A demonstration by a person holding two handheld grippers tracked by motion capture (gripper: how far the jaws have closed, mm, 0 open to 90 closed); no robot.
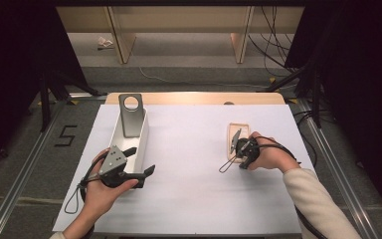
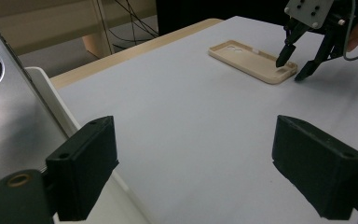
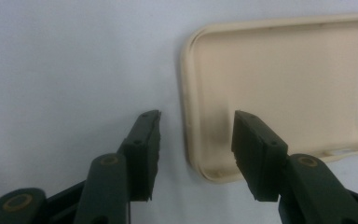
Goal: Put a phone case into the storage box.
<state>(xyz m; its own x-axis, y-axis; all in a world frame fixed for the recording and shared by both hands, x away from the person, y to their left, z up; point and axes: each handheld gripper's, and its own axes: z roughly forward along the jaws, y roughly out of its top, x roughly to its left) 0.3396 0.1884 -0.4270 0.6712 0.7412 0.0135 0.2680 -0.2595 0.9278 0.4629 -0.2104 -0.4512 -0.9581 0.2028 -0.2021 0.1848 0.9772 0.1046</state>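
- Nearest the front edge of the tabletop, the left gripper (image 1: 146,172) rests in the person's left hand (image 1: 102,191) toward the left side; its jaws stand spread wide with nothing between them, pointing across the white sheet (image 1: 194,199) that covers the tabletop
- Just behind that gripper, a white tray (image 1: 142,144) runs along the left side toward the far edge; a grey phone case (image 1: 131,117) with a round hole leans in its far end
- On the right half, about midway between front and far edges, the right gripper (image 1: 235,149) is held in the right hand (image 1: 271,157); its jaws are parted, one inside the beige phone case (image 3: 279,79) and one outside, straddling the near end wall; whether the pads touch it I cannot tell
- That beige case lies flat, hollow side up, its long side pointing at the far edge
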